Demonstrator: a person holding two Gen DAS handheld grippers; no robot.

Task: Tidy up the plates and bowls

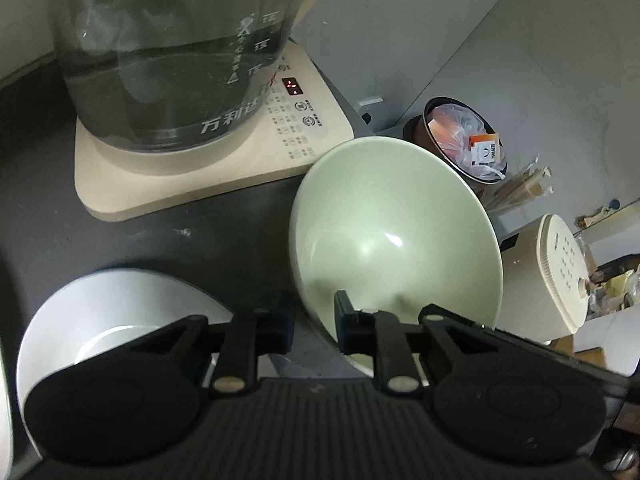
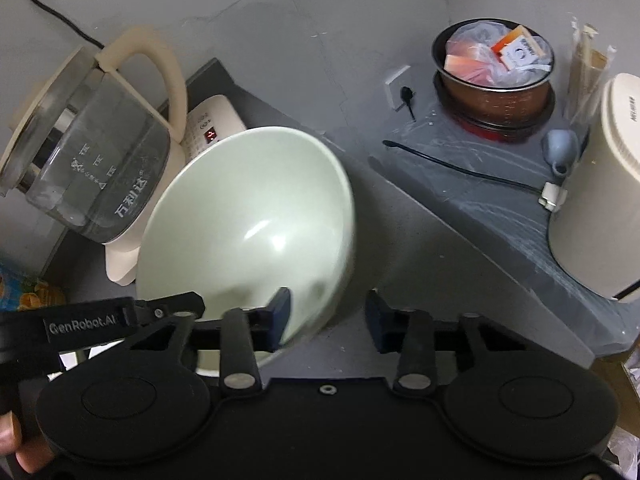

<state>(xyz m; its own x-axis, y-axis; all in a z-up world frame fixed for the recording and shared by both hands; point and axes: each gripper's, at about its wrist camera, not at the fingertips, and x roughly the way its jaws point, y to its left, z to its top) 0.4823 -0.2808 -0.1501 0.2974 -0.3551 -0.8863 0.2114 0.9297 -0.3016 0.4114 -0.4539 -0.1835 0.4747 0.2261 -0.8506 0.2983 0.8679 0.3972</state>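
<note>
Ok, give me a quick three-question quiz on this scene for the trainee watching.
1. True or false: the green bowl sits level.
2. Which claw has its fingers wider apart? A: left claw. B: right claw.
3. Fill in: the other bowl, beside the left claw, is ____.

Key: 1 false, it is tilted; 2 B; 3 white.

Left gripper (image 1: 314, 320) jaws straddle the tilted green bowl's (image 1: 394, 236) rim, white bowl (image 1: 100, 312) beside.
</note>
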